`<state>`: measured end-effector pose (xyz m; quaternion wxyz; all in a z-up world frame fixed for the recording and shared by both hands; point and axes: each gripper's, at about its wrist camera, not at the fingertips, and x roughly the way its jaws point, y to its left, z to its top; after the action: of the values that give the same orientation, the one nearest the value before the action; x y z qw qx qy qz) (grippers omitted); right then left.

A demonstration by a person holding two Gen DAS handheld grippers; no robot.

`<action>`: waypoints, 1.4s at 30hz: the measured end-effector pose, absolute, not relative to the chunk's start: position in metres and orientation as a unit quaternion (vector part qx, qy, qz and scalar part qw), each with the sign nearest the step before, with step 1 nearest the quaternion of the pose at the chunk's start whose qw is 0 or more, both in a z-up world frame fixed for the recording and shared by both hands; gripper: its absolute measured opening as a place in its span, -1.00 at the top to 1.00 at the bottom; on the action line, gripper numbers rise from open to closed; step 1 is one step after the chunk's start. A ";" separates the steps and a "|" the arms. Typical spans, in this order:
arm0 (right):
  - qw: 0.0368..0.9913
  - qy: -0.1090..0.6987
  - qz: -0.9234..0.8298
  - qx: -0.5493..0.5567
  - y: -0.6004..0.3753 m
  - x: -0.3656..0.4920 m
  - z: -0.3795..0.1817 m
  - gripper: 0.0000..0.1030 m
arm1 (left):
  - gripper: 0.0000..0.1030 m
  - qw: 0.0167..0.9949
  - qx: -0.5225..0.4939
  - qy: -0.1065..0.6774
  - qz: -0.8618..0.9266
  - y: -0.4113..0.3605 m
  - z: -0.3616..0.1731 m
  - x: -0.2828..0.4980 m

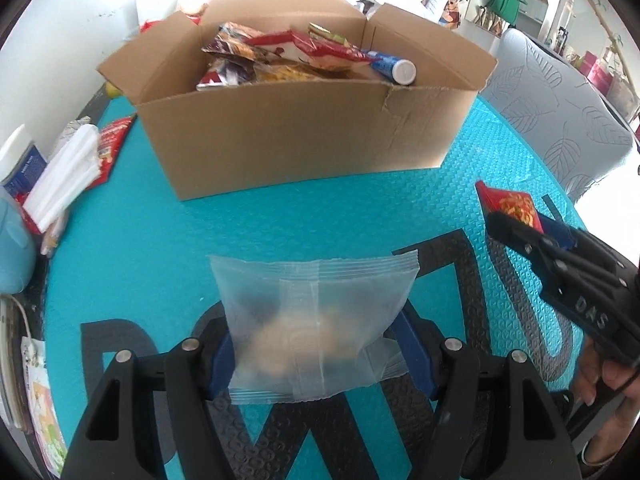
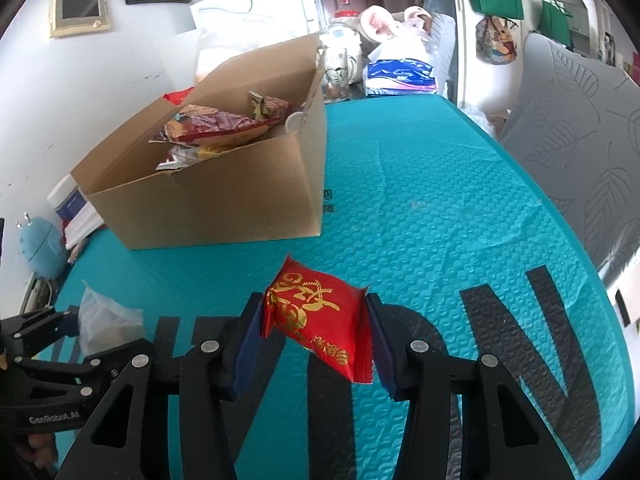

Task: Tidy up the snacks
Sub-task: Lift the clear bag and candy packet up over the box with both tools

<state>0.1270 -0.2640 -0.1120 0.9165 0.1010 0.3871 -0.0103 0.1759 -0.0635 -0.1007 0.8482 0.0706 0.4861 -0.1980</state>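
A clear frosted snack packet [image 1: 316,312] with a pale biscuit inside sits between the blue pads of my left gripper [image 1: 316,344], which is shut on it low over the teal table mat [image 1: 152,240]. At the right my right gripper [image 2: 314,320] is shut on a red snack packet [image 2: 316,312] with gold writing, its pads pressing both sides. That red packet [image 1: 510,204] also shows at the right of the left wrist view. Behind both stands an open cardboard box [image 1: 296,140], also seen as the box [image 2: 208,208], heaped with several snack packets and a blue-and-white tube [image 1: 394,68].
A stack of white napkins [image 1: 64,176] and a red packet [image 1: 114,140] lie left of the box. A pale blue round figure [image 2: 42,248] stands at the table's left edge. A grey leaf-patterned chair [image 2: 580,140] borders the right. Jars and bags [image 2: 396,68] crowd the far end.
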 end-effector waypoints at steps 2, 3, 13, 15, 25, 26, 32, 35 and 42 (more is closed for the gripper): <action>0.918 0.385 -0.001 0.098 -0.259 0.121 -0.109 0.05 | -0.34 0.852 0.072 0.480 -0.195 -0.061 -0.097 0.173; 0.918 0.383 0.004 0.097 -0.255 0.117 -0.108 0.05 | -0.34 0.853 0.070 0.478 -0.196 -0.060 -0.096 0.173; 0.918 0.380 0.061 0.096 -0.220 0.096 -0.098 0.05 | -0.34 0.877 0.050 0.438 -0.189 -0.035 -0.065 0.151; 0.915 0.379 0.087 0.107 -0.215 0.091 -0.094 0.05 | -0.34 0.885 0.052 0.423 -0.187 -0.034 -0.055 0.148; 0.929 0.348 0.110 0.068 -0.194 0.096 -0.051 0.05 | -0.34 0.904 0.033 0.374 -0.204 -0.031 -0.008 0.161; 0.931 0.343 0.110 0.063 -0.193 0.099 -0.045 0.05 | -0.34 0.907 0.032 0.367 -0.204 -0.031 -0.002 0.164; 0.937 0.319 0.129 0.057 -0.191 0.119 -0.015 0.05 | -0.34 0.917 0.021 0.336 -0.212 -0.029 0.024 0.181; 0.939 0.308 0.144 0.051 -0.188 0.131 0.001 0.05 | -0.34 0.925 0.019 0.314 -0.213 -0.027 0.039 0.191; 0.946 0.276 0.164 0.035 -0.186 0.162 0.033 0.05 | -0.35 0.941 0.015 0.271 -0.203 -0.021 0.072 0.225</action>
<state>0.1618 -0.1864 0.0327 0.9463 0.0350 0.2762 0.1644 0.2248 -0.0210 0.0717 0.9407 0.0152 0.2713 -0.2032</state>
